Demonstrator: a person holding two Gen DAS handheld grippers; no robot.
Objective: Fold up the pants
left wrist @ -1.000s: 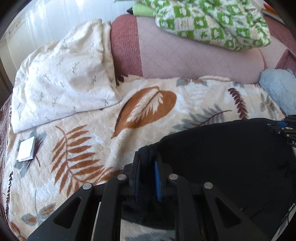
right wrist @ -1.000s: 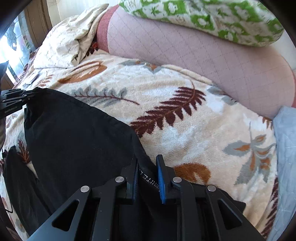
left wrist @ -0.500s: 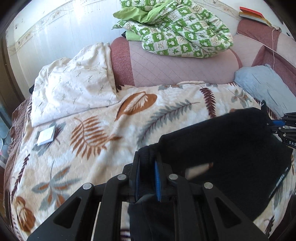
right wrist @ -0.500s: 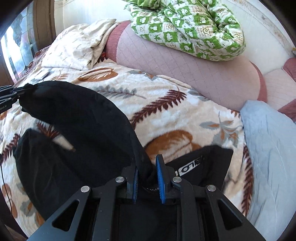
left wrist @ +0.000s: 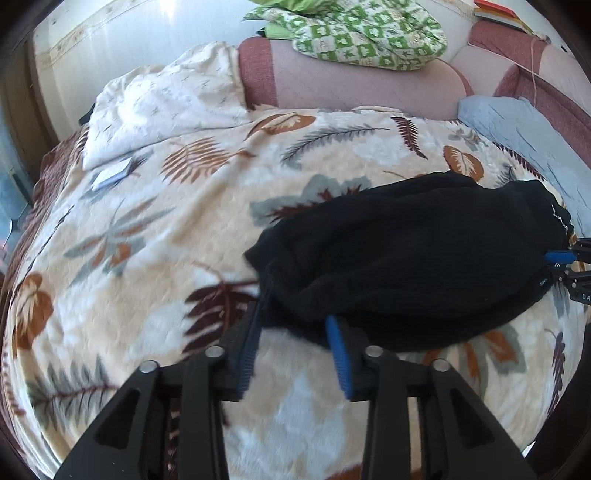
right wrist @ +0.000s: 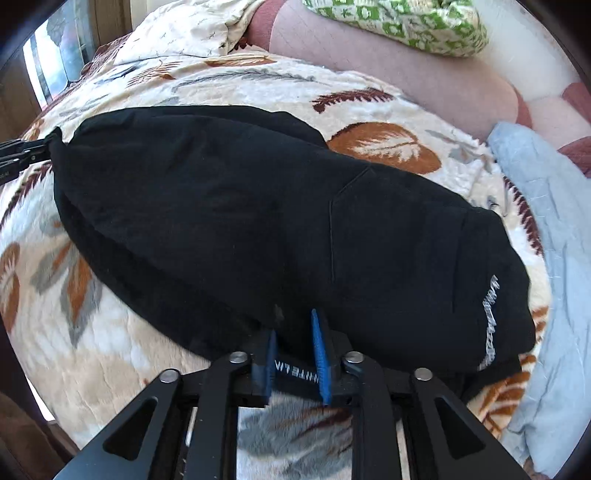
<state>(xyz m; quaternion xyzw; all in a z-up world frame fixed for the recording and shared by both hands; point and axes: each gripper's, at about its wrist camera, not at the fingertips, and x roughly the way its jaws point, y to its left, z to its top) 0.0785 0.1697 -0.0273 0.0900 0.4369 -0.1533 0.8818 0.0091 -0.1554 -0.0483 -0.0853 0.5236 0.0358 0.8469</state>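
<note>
Black pants (right wrist: 258, 221) lie folded in a long bundle on the leaf-print blanket (right wrist: 110, 350). They also show in the left wrist view (left wrist: 406, 266). My left gripper (left wrist: 293, 350) is open, its blue pads apart at the bundle's near left corner, with the cloth edge lying between them. My right gripper (right wrist: 293, 354) stands with its jaws partly apart around the waistband edge with white lettering. It also shows at the right edge of the left wrist view (left wrist: 569, 266). The left gripper shows at the left edge of the right wrist view (right wrist: 18, 157).
A white pillow (left wrist: 166, 99) and a small white card (left wrist: 110, 177) lie at the far left. A pink bolster (left wrist: 351, 85) with a green checked quilt (left wrist: 369, 33) runs along the back. A light blue cloth (right wrist: 554, 258) lies to the right.
Both grippers carried the lifted pants edge toward me and laid it down over the rest. The left gripper's jaws have opened wide; the right gripper's jaws have parted a little.
</note>
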